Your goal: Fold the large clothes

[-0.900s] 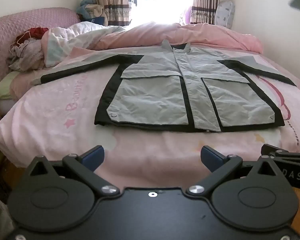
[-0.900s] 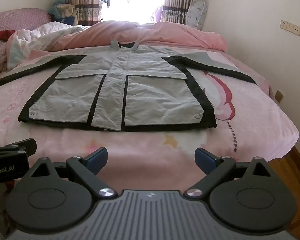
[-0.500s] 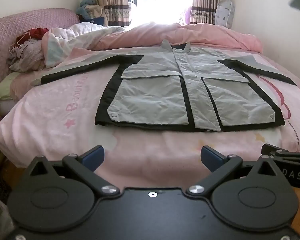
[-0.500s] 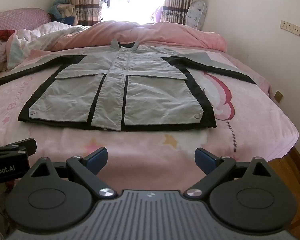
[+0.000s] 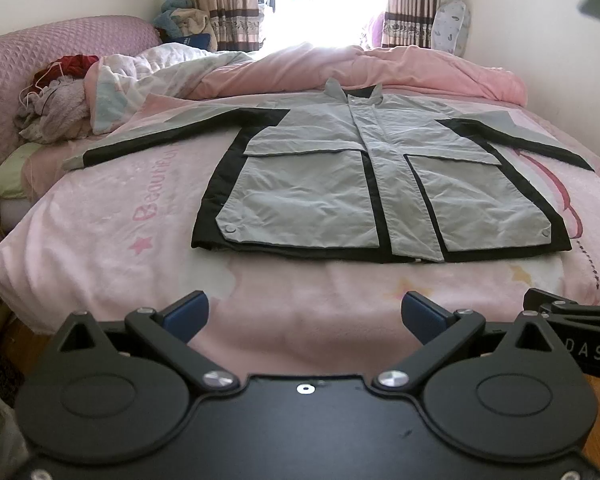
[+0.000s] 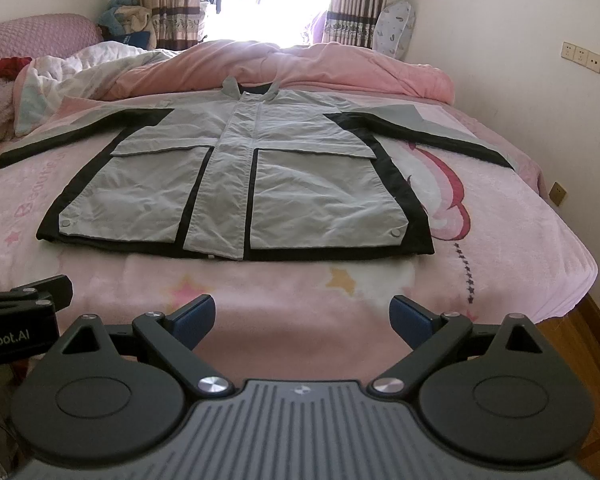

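A light grey jacket with black side panels and black sleeve stripes (image 5: 380, 184) is laid flat, front up, on a bed covered by a pink plush blanket printed with stars and lettering (image 5: 100, 240). Both sleeves are spread out sideways, the collar is pointed toward the window, and the hem is turned toward the cameras. Two large patch pockets with a snap at each lower outer corner are seen on the front, split by a closed centre placket. The left gripper (image 5: 306, 314) is held near the foot edge of the bed, short of the hem and apart from it; its blue-padded fingers (image 5: 186, 314) are spread wide and nothing is held between them. The right gripper (image 6: 302, 316) is held likewise at the foot edge, fingers (image 6: 412, 318) parted wide with only blanket seen in the gap. The two grippers are held side by side, a part of each being seen at the edge of the other's view. The jacket (image 6: 236, 180) is touched by neither. A bunched pink quilt (image 6: 320, 68) is heaped just behind the collar, and a white patterned duvet (image 5: 152, 80) is crumpled at the far left beside a pile of loose clothes (image 5: 52, 104) against a quilted purple headboard (image 5: 40, 48). Striped brown curtains (image 6: 168, 4) are hung at the bright window, and wall sockets (image 6: 582, 57) are seen on the right wall.
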Motion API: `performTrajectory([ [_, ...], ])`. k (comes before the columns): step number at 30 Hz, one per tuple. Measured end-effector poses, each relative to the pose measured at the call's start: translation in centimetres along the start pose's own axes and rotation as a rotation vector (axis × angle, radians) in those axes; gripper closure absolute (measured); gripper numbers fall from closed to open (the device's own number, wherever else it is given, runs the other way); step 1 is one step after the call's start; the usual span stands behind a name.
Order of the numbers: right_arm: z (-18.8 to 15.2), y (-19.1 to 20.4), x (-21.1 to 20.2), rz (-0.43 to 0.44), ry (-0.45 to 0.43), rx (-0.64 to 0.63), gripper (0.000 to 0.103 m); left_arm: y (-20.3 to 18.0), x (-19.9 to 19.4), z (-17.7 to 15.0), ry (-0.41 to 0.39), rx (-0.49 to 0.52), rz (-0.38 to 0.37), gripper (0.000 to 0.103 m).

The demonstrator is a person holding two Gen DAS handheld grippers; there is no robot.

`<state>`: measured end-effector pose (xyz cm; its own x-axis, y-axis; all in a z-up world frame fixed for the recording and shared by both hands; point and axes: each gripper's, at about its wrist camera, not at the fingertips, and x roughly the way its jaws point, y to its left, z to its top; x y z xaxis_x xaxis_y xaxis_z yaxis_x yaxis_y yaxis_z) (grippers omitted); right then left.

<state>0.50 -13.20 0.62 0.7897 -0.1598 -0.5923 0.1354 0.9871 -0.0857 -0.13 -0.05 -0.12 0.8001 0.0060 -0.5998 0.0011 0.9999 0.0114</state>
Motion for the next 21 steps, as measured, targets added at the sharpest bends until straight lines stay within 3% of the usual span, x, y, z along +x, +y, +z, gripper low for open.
performTrajectory([
  [21,-0.07,0.01,-0.01,-0.001,0.002,-0.003,0.0,0.21,0.04,-0.07,0.004,-0.004,0.0,0.0],
])
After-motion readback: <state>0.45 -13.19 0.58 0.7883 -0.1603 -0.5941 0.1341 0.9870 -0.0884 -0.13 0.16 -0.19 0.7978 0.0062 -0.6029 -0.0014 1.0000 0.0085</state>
